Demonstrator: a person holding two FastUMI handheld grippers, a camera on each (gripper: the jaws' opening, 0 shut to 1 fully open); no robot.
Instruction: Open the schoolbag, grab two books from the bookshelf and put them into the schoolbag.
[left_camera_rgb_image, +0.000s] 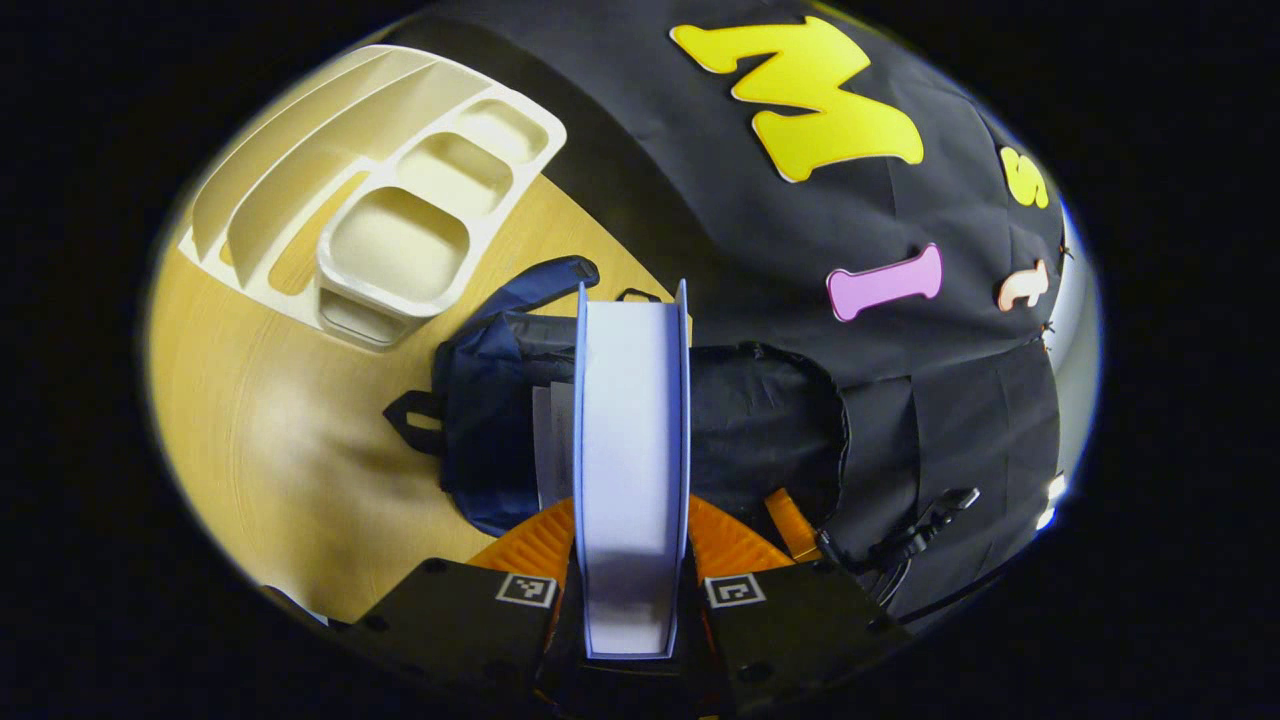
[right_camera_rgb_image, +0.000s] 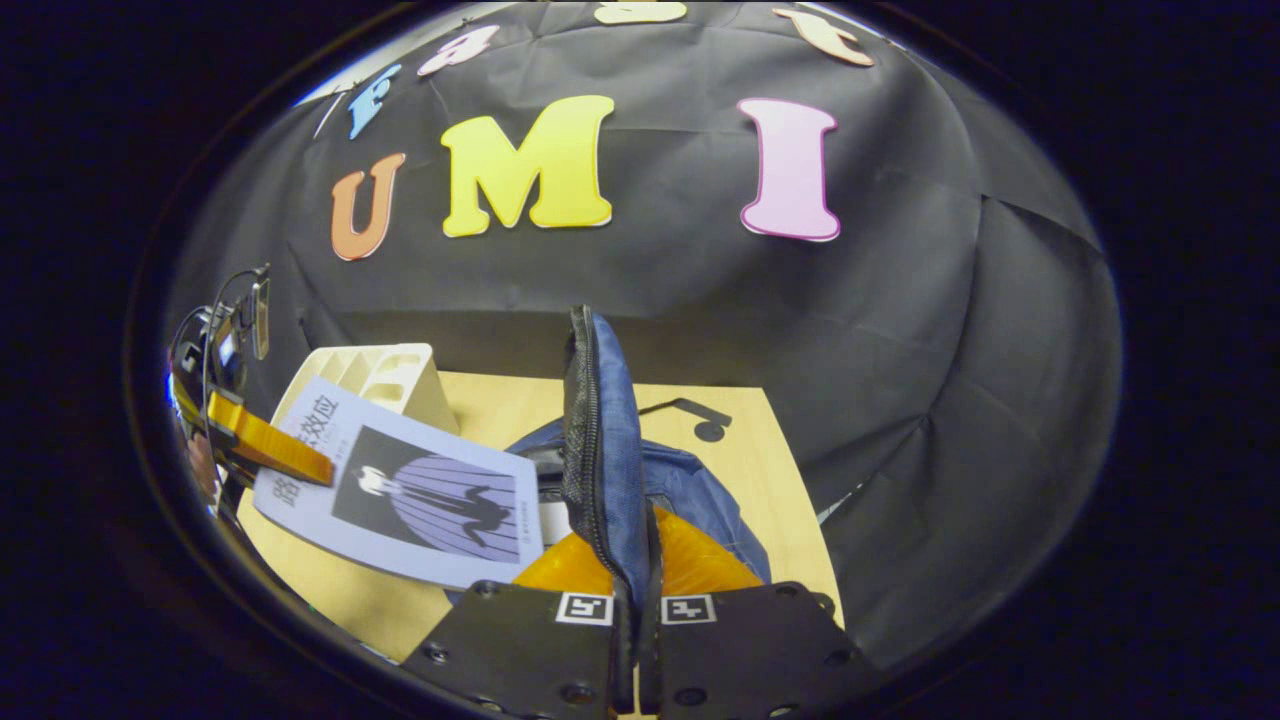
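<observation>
- Table (left_camera_rgb_image: 260, 420): pale wood top; carries every item listed here.
- Schoolbag (left_camera_rgb_image: 480, 400): dark blue, lying on the table with its mouth open and dark lining exposed. The landmark for what follows. White page edges show just inside the mouth, so one book is probably already stowed, though that cannot be confirmed.
- Bookshelf (left_camera_rgb_image: 400, 210): cream, with slotted dividers and compartments; stands beyond the schoolbag near the table's far edge. Its slots look bare.
- Book (left_camera_rgb_image: 632, 440): lilac cover, white page block; held edge-on directly above the schoolbag's mouth. In the right gripper view its illustrated cover (right_camera_rgb_image: 410, 495) slants down toward the opening.
- Flap (right_camera_rgb_image: 598, 450): the schoolbag's zippered edge, drawn upright above the opening.
- Left gripper (left_camera_rgb_image: 632, 545): both fingers clamped on the book's two covers.
- Right gripper (right_camera_rgb_image: 635, 590): nearly closed, pinching the flap to keep the mouth wide.
- Step in hand: stowing a book, probably the second.
- Next move calls for lowering the book into the mouth beside the white pages, then releasing, with the flap kept raised.
</observation>
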